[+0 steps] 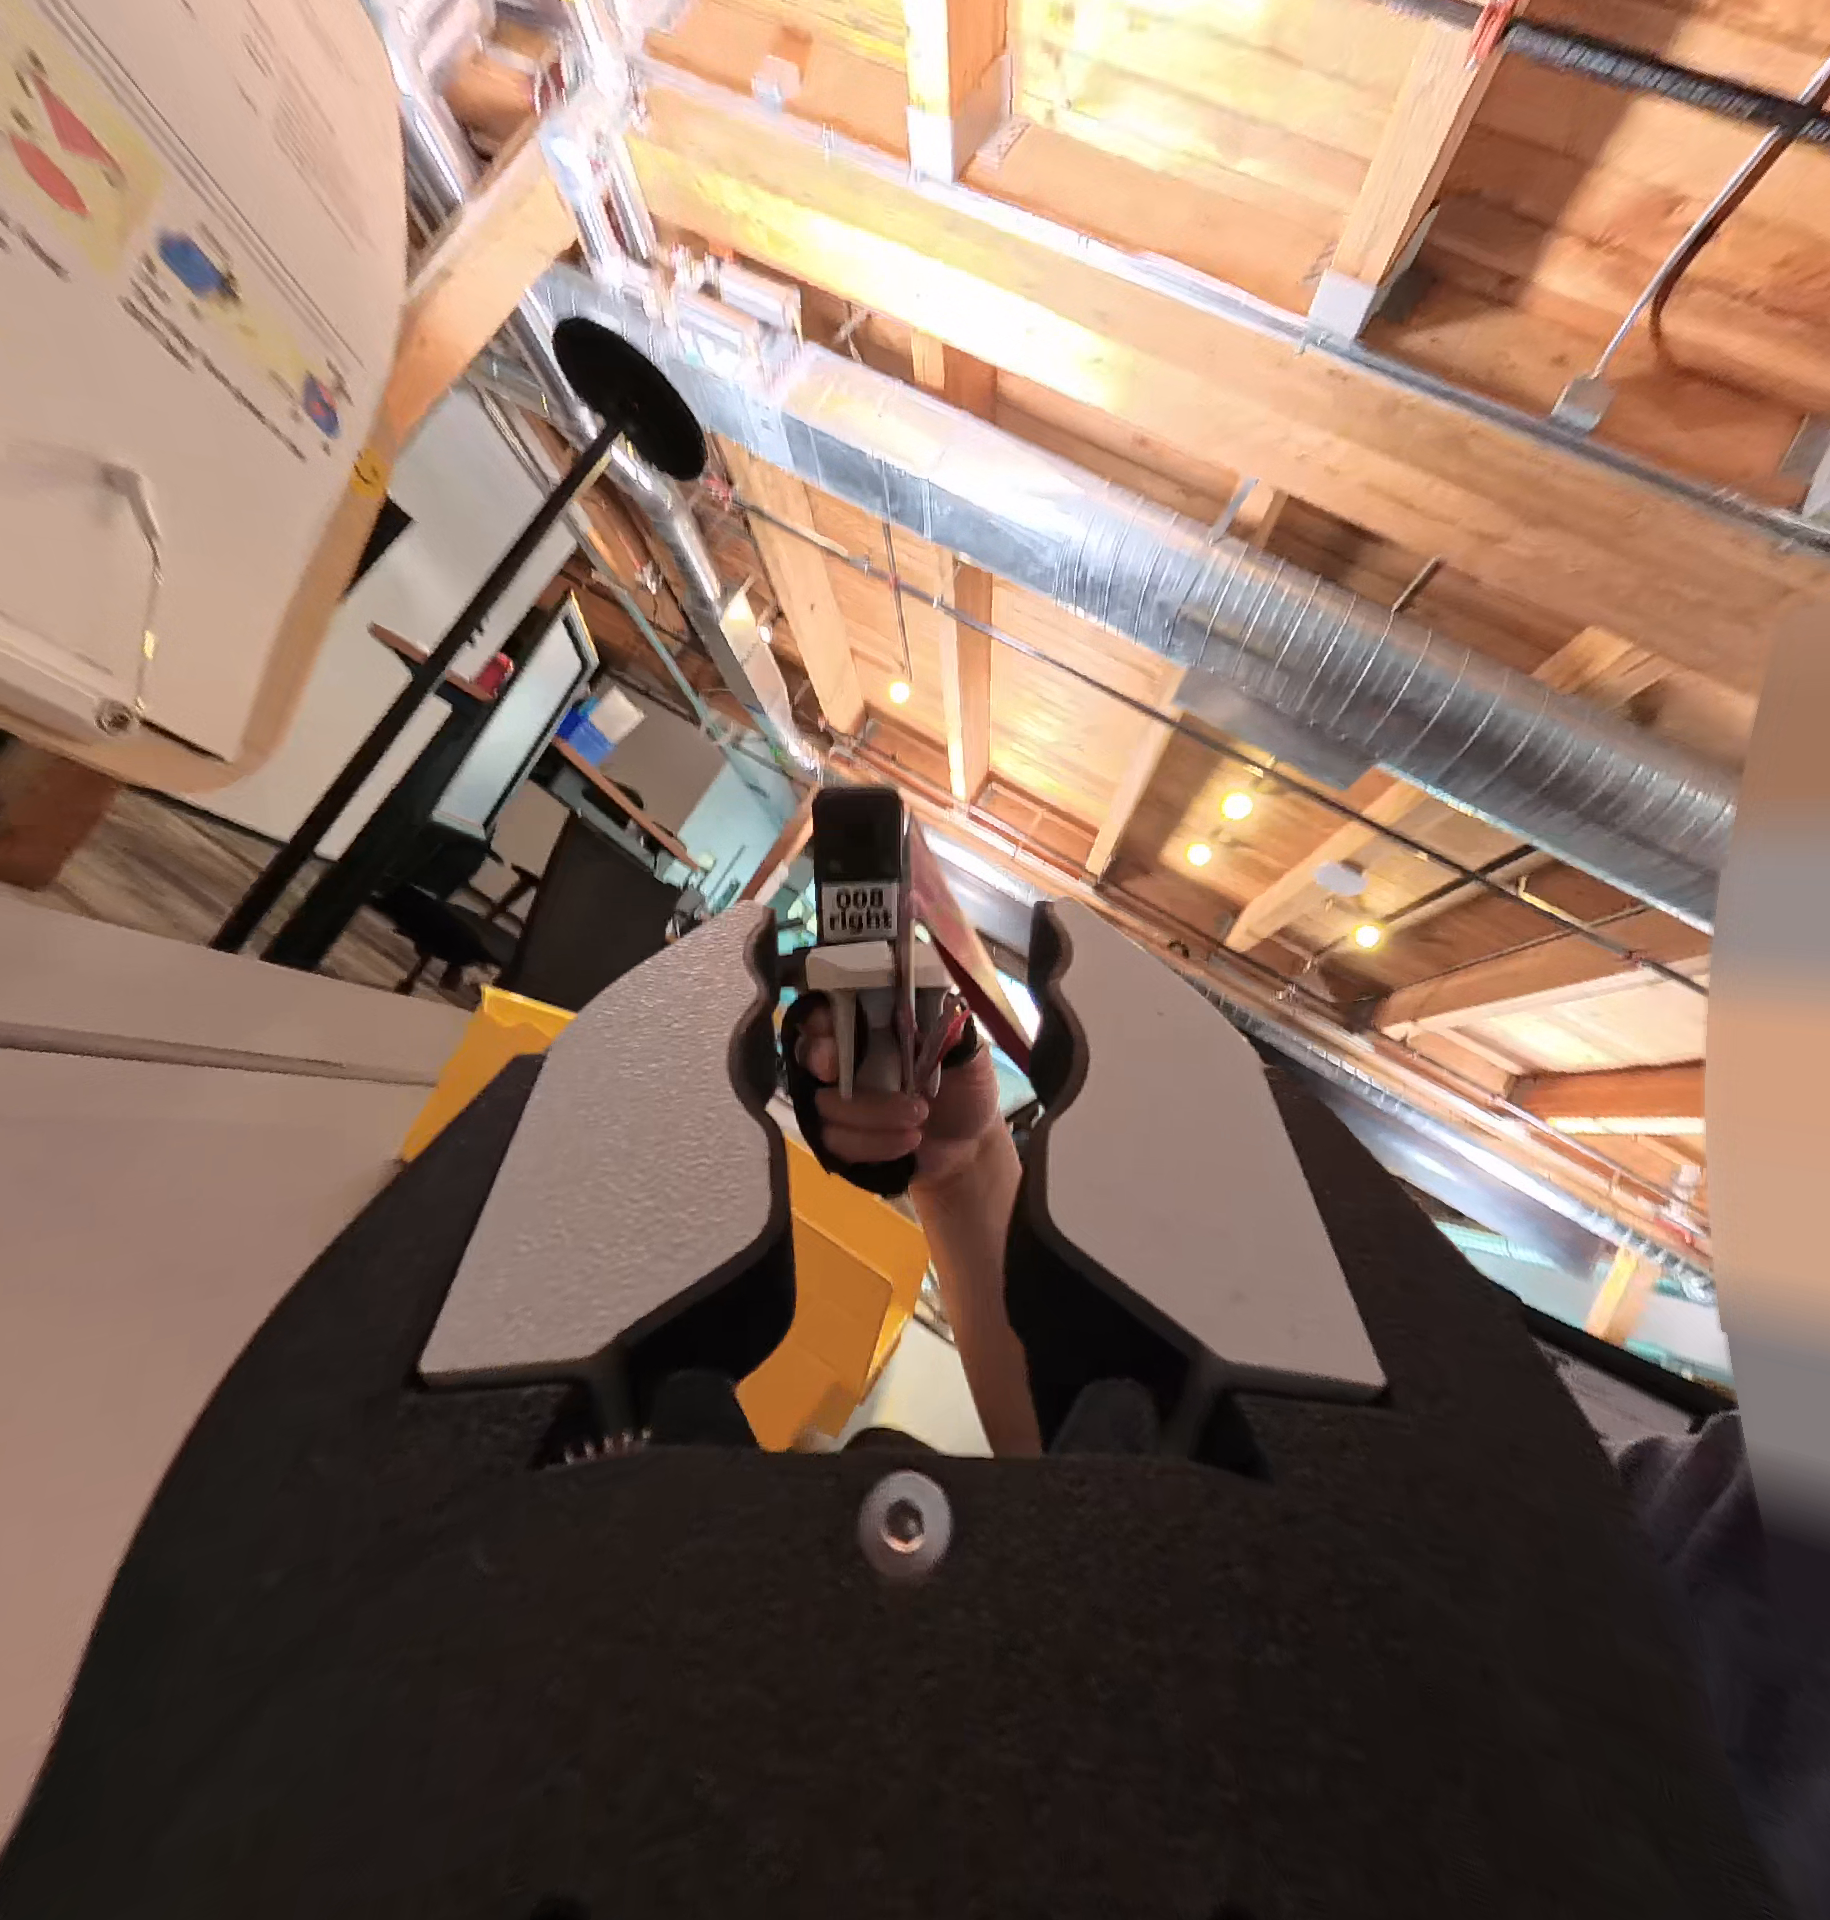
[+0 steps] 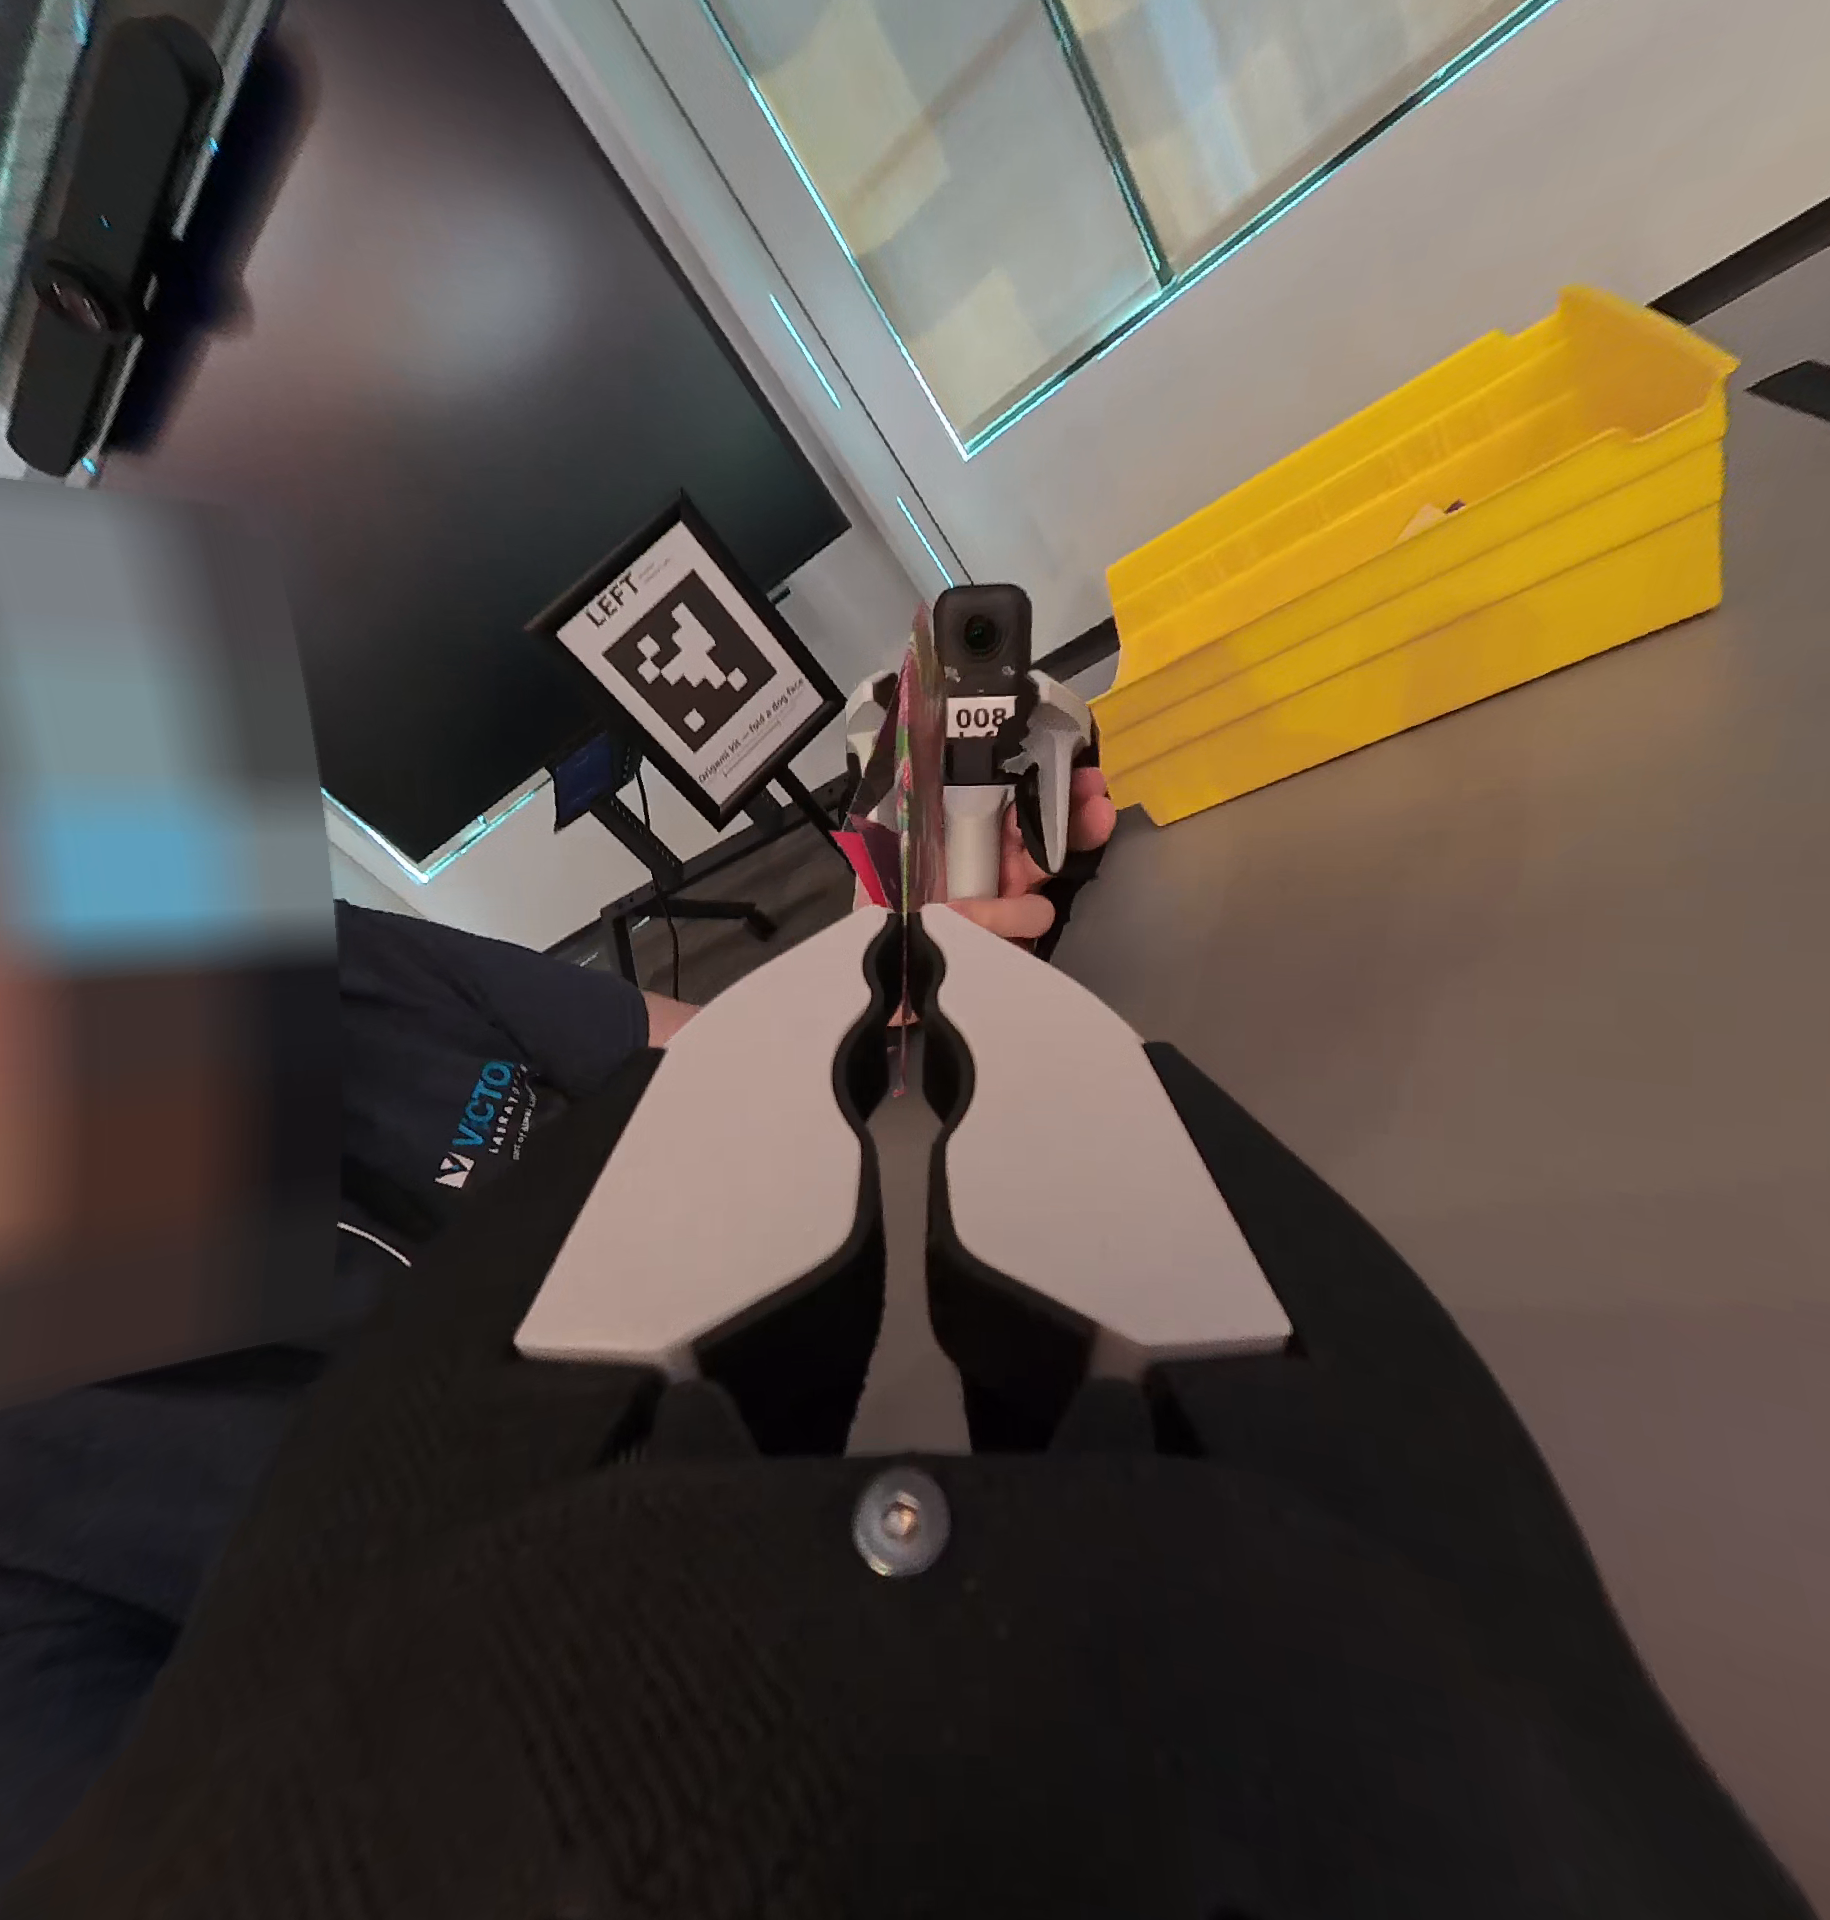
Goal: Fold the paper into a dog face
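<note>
While the left gripper (image 1: 895, 997) tilts up toward the ceiling with its fingers (image 1: 620, 1143) spread wide and empty, the right gripper (image 2: 906, 940) has its fingers (image 2: 1046, 1122) pinched shut on the paper (image 2: 911, 779). The patterned paper stands edge-on in the air between the two grippers, above the counter (image 2: 1462, 1039). A yellow bin (image 2: 1430, 613) sits toward the counter's far edge.

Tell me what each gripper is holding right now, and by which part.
The right gripper is shut on the patterned paper, pinching its near edge between the fingertips. The left gripper is open and holds nothing.
</note>
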`<state>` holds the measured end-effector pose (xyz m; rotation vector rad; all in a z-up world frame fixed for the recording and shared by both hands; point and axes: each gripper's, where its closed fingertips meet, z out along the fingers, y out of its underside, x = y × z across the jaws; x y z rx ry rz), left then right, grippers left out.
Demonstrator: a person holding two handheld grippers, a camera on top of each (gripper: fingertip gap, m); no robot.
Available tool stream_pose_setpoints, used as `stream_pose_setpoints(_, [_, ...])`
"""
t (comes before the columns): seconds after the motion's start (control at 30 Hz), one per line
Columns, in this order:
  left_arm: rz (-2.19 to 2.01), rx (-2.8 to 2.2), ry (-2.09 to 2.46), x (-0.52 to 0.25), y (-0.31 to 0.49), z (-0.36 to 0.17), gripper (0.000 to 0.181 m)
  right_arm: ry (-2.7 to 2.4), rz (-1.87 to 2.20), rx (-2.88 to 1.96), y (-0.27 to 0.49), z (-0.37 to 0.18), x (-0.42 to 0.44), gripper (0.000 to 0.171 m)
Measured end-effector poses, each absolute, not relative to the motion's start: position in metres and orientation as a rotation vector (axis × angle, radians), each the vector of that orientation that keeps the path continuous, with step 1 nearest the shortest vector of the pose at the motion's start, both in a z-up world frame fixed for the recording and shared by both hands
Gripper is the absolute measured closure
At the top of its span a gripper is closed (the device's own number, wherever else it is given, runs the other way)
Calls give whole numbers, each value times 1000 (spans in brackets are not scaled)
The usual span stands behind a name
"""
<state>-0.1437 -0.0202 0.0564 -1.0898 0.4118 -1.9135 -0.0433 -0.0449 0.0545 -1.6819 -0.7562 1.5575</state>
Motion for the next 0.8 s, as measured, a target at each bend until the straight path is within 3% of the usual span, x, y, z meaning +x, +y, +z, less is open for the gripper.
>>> stream_pose_setpoints(0.17, [-1903,-1092,496,-137,-31,56,145,-770,1564,-1697,-45,49,-52,170])
stream_pose_setpoints(0.4, [-1853,-1100,545,-135,-34,53,177,-746,1594,-1723,-42,39,-56,170])
stream_pose_setpoints(0.57, [-1798,-1123,403,-148,-12,49,165,-632,1601,-1738,-34,34,-43,170])
stream_pose_setpoints(0.8, [-1774,-1172,348,-143,-4,39,165,-522,1585,-1625,-49,77,-14,170])
